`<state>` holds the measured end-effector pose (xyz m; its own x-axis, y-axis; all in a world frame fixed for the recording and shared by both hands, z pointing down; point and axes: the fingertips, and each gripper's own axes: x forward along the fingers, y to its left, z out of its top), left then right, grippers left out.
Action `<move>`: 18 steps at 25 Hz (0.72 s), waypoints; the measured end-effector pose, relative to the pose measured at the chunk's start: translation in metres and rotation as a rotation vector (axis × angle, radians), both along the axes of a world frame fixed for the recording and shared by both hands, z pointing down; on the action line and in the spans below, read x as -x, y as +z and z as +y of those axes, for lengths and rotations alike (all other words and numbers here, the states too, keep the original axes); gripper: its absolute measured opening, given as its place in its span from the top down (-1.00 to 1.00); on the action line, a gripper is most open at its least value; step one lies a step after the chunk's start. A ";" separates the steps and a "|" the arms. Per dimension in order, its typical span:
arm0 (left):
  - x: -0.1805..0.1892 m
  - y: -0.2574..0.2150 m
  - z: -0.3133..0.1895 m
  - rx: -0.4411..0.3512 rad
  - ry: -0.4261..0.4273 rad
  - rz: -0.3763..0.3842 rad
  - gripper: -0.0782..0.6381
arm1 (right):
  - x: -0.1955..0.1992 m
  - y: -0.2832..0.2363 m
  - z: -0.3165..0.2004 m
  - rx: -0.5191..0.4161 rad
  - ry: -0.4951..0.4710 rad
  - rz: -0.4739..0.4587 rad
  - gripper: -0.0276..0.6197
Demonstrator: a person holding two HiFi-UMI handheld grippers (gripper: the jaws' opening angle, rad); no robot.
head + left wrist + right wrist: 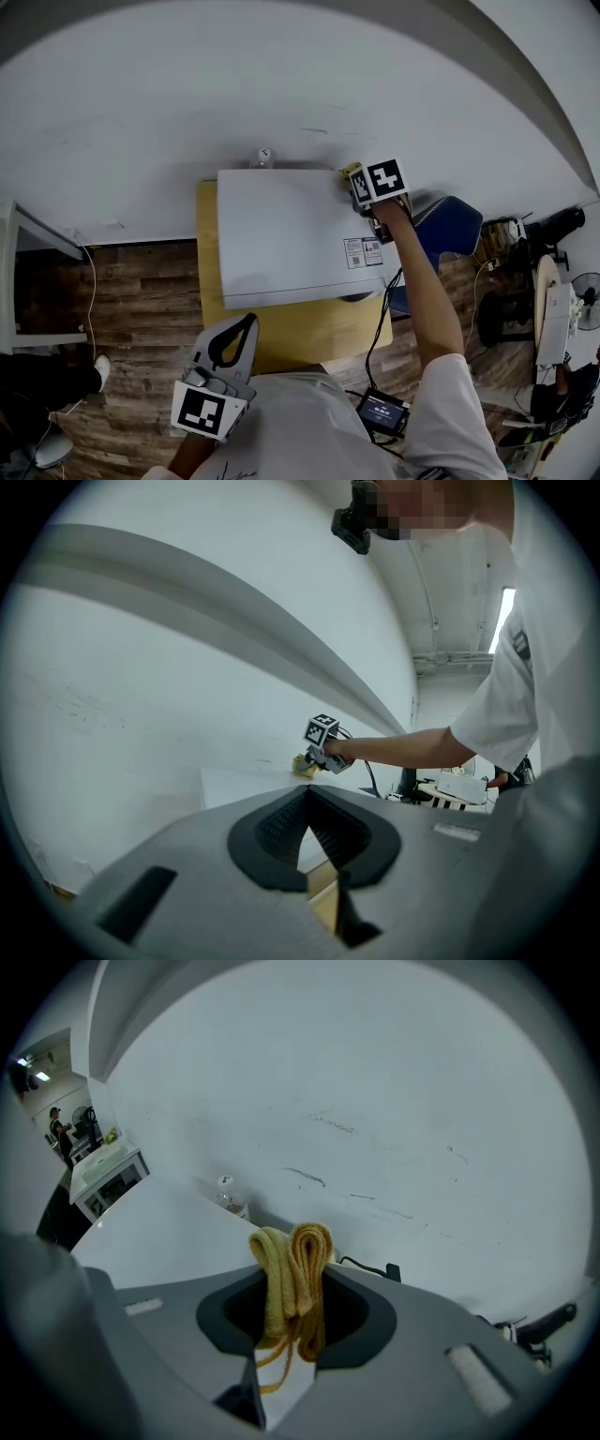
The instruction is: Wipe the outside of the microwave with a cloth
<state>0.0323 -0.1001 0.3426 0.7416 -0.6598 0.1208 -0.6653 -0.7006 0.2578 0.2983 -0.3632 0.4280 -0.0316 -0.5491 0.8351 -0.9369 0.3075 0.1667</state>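
- Microwave [281, 234], a white box-shaped metal unit, sits on a light wooden table [208, 244]; judged step: wiping its top panel.
- Left gripper [249, 321] is low by the body, jaws together, empty.
- Right gripper [356, 185] clamps a folded yellow cloth [292, 1269] at the top's far right corner.
- Next move probably calls for an even drag across the top. Door unseen, contents unknown.

Cloth [348, 172] in right hand-held gripper [357, 187], atop white microwave [281, 234]
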 end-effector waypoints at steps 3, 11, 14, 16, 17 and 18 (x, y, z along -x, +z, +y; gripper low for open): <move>0.005 0.002 0.003 0.003 -0.006 -0.010 0.79 | 0.011 -0.002 0.000 -0.005 -0.006 -0.013 0.55; 0.012 0.008 0.010 0.008 -0.002 -0.032 0.79 | 0.047 -0.001 -0.003 -0.027 -0.016 -0.044 0.55; 0.015 0.007 0.010 0.005 -0.014 -0.032 0.79 | 0.060 -0.001 -0.004 -0.024 -0.032 -0.044 0.55; 0.018 0.006 0.009 0.000 -0.021 -0.029 0.79 | 0.068 -0.001 -0.007 -0.026 -0.040 -0.045 0.55; 0.019 0.005 0.009 0.000 -0.025 -0.024 0.79 | 0.072 -0.001 -0.007 -0.026 -0.043 -0.046 0.55; 0.020 0.004 0.009 -0.001 -0.030 -0.016 0.79 | 0.077 0.000 -0.007 -0.026 -0.047 -0.047 0.55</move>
<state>0.0123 -0.0910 0.3469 0.7197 -0.6817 0.1316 -0.6898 -0.6807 0.2465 0.2217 -0.3703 0.4283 -0.0965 -0.5679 0.8174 -0.9286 0.3470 0.1315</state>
